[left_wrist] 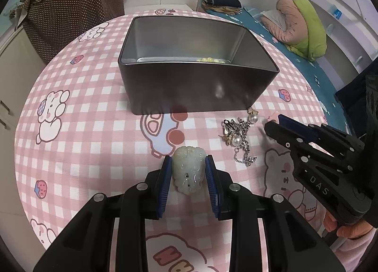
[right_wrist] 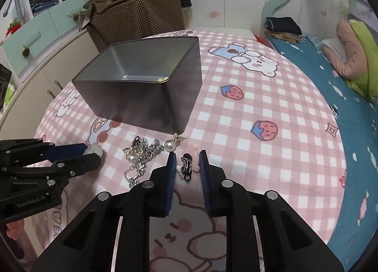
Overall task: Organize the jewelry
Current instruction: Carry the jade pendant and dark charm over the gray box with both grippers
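The left gripper [left_wrist: 188, 165] is bracketing one pale green carved jade pendant [left_wrist: 188, 169], its two blue pads [left_wrist: 166, 175] standing narrowly apart and lying right against the pendant's sides, though whether they are actually pressing it cannot be told; the pendant is lying on the pink checked tablecloth [left_wrist: 94, 130]. The right gripper [right_wrist: 187, 165] is sitting at a similar narrow opening around one small clip ornament [right_wrist: 186, 168] with black, silver and pink parts, which is lying between the pads without clearly touching either. Just ahead and to the left of the right gripper, and ahead and to the right of the left one, one tangled silver chain [right_wrist: 141, 160] is lying with two pearl drops [right_wrist: 169, 145] on gold-coloured fittings mixed into it. Straight ahead of the left gripper, beyond the pendant, one dark rectangular metal tin [left_wrist: 193, 87] is standing open on the cloth, with a cluster of yellowish beads [left_wrist: 210, 59] showing at its bottom near the far right corner; their count cannot be told. From the right wrist view the tin is standing ahead and to the left, its near corner just beside one pearl drop.
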A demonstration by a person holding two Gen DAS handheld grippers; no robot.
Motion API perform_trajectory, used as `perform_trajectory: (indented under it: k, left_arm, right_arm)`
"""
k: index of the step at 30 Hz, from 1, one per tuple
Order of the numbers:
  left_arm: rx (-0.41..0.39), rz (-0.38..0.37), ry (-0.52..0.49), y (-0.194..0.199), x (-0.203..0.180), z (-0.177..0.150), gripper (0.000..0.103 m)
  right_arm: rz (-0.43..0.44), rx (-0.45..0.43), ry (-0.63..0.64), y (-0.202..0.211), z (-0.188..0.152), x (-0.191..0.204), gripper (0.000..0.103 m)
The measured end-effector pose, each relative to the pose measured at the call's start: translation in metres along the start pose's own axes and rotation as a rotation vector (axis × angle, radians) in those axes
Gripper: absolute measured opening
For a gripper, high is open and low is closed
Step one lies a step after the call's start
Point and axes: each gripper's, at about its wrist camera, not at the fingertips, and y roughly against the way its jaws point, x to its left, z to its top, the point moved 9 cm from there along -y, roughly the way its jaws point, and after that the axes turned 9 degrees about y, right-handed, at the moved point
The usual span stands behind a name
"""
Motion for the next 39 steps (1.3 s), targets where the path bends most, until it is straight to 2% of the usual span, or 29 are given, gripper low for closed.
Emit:
perform_trajectory:
  k: [15,29,39]
  left_arm:
    - [-0.062,0.004,-0.010,0.022,-0.004,0.015,0.027]
    - [-0.162,0.010,-0.035,0.051,-0.009,0.053,0.027]
    - [-0.191,0.010,-0.032,0.054,-0.006,0.079,0.027]
  right_arm:
    - [-0.003,-0.060,-0.003,0.025,0.015,0.004,0.021]
    - [-0.005,-0.172,0.035,0.058,0.063,0.013,0.021]
    - [0.007,-0.174,0.043,0.048,0.088,0.018,0.021]
